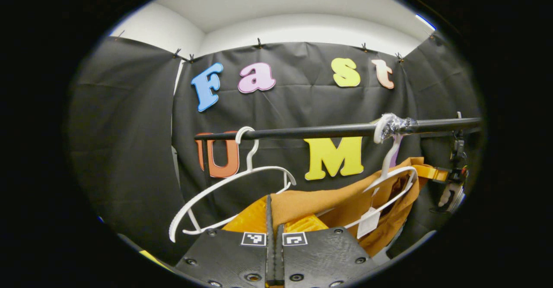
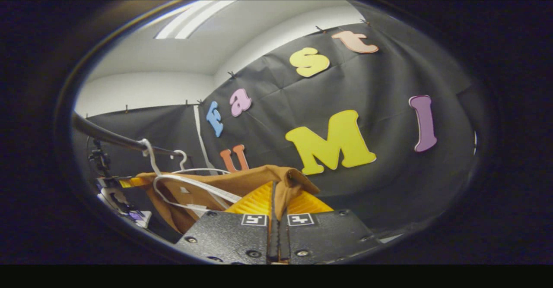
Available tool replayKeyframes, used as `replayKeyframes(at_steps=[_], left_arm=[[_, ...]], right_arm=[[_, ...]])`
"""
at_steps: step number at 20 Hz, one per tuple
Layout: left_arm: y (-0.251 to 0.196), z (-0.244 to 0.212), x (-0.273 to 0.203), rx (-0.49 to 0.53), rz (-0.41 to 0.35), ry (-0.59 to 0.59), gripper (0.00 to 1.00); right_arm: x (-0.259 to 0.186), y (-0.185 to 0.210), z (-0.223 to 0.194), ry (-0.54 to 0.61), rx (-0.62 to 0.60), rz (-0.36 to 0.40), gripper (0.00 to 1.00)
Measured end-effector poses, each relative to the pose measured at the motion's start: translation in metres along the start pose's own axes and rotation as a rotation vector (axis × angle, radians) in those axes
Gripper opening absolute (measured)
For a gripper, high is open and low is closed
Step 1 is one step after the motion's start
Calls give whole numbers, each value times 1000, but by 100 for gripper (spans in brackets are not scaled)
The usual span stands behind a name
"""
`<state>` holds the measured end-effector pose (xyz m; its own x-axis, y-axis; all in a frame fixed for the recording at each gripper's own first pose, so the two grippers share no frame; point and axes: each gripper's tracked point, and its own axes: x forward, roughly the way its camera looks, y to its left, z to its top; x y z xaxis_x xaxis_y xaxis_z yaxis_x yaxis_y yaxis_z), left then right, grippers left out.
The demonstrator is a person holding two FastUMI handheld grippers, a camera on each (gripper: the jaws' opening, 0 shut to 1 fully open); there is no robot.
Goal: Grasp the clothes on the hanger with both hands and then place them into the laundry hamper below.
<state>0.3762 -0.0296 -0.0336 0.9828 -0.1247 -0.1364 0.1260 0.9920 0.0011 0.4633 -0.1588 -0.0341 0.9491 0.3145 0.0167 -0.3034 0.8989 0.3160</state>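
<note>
Left gripper view: left gripper (image 1: pixel 274 219) at bottom centre, fingers pressed together on a fold of the brown garment (image 1: pixel 345 199). Cloth runs from the pinch up to the right, draped on a white hanger (image 1: pixel 391 180) hooked on the black rail (image 1: pixel 328 130). A second white hanger (image 1: pixel 224 188), bare, hangs left of centre.

Right gripper view: right gripper (image 2: pixel 276 212) at bottom centre, fingers pinching the garment's other edge; hanger and rail at lower left.

Judgement: grasp step done, both ends held. Next: lift the cloth off the hanger without dragging it, then lower to the hamper.
</note>
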Motion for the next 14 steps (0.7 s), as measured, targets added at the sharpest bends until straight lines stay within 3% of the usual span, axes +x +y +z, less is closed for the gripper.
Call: replayKeyframes(at_steps=[1,3,5,6,8,10,14], left_arm=[[1,1,0,-4,-2,-4,0],[5,3,2,-10,-3,-2,4],[8,4,5,-41,-13,-2,0],[11,5,5,-63,-4,-8,0],[22,0,1,-149,-4,6,4],[20,-1,3,-226,-34,19,0],[33,-19,5,-159,-20,54,5]], right_arm=[[1,2,1,3,28,4,5],[4,8,6,-3,84,49,4],[10,11,5,13,66,100,4],[14,5,3,28,73,90,4],[17,-3,5,55,207,99,4],[24,-8,0,49,257,98,4],[39,-2,-25,121,266,134,4]])
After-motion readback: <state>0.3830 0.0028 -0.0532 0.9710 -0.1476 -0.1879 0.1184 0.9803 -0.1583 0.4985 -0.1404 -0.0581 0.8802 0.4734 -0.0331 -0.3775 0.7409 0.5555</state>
